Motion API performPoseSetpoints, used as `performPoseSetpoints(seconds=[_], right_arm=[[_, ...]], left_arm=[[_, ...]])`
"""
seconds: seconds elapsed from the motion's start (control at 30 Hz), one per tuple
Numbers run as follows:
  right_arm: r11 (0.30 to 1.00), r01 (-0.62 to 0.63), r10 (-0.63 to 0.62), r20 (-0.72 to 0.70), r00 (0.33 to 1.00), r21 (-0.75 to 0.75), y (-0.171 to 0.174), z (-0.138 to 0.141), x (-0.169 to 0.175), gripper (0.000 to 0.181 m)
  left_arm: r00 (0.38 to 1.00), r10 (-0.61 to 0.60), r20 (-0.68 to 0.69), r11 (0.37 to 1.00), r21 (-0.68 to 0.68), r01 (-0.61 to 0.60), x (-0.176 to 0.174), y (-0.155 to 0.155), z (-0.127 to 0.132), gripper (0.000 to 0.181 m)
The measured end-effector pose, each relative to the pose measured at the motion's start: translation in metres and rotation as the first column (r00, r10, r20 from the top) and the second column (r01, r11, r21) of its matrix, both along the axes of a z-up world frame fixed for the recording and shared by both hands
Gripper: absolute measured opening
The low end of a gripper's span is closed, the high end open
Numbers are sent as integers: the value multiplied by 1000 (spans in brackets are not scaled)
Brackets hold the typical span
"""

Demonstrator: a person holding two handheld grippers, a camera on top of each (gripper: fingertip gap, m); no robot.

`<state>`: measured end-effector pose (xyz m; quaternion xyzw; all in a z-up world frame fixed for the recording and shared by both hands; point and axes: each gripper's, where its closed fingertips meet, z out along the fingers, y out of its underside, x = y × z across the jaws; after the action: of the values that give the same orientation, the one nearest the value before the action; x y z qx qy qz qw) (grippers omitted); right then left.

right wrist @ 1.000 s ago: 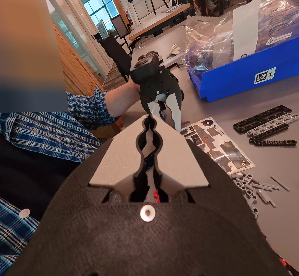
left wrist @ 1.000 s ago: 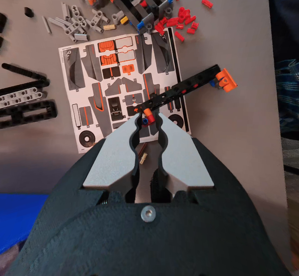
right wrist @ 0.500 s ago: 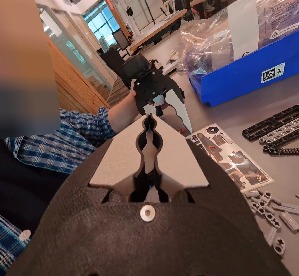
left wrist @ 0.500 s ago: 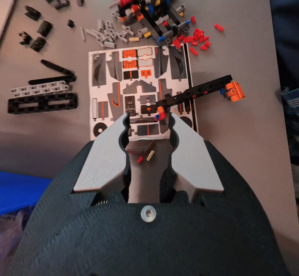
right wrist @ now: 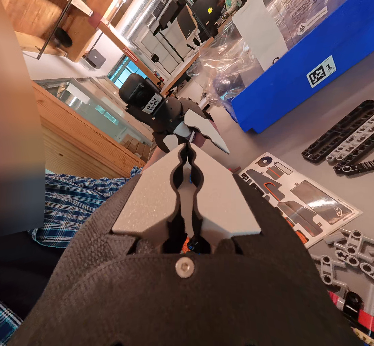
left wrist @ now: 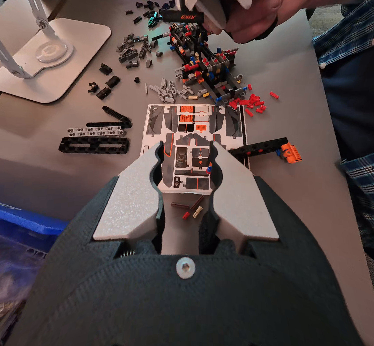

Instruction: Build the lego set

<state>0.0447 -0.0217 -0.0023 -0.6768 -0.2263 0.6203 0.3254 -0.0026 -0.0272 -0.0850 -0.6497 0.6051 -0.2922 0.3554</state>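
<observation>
Sticker sheet mid-table; beam right, frame left, probably flat.

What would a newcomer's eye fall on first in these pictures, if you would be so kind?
Most likely the open left gripper, hovering over the white sticker sheet of grey and orange shapes in the middle of the grey table. Beyond the sheet lies the half-built, many-coloured lego chassis, with a scatter of small red pins at its near end. Right of the sheet lies a long black beam with an orange end piece.

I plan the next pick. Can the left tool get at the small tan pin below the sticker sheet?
Probably yes. The left tool is open and the tan pin lies uncovered on the table, beside a red pin.
</observation>
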Motion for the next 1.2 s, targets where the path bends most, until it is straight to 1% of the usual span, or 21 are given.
performPoseSetpoints(seconds=[0.2,0.33,0.4,0.53,0.63,0.77,0.93,1.03,1.1,1.2], right_arm=[[1000,-3,3,-2,1000,-4,-6,2,3,0],[1000,-19,19,48,999,4,-23,-5,3,0],[999,-35,36,79,996,-8,-38,-15,1,0],[996,-65,73,146,987,-59,-71,-43,-5,0],[995,-63,77,177,981,-81,-87,-59,-4,0],[995,-42,62,242,968,-86,-98,-78,-2,0],[993,-25,56,270,961,-118,-108,-94,-2,0],[992,-14,50,288,956,-127,-109,-100,1,0],[992,-12,51,305,951,-129,-110,-104,3,0],[991,-9,50,308,950,-134,-111,-107,4,0]], left_arm=[[1000,-14,-16,1000,-1,14,5,-7,-1,45],[998,-55,-37,998,-3,55,4,-23,-7,51],[994,-92,-59,996,2,92,5,-35,-13,54],[980,-170,-100,985,0,171,10,-61,-31,58],[970,-189,-154,981,24,195,11,-69,-46,58],[964,-213,-159,974,42,222,18,-74,-51,58],[950,-254,-183,959,76,272,24,-84,-56,49],[947,-251,-200,957,93,274,27,-86,-62,45],[951,-236,-200,960,100,260,27,-85,-61,37],[959,-203,-199,967,114,228,28,-83,-61,34]])
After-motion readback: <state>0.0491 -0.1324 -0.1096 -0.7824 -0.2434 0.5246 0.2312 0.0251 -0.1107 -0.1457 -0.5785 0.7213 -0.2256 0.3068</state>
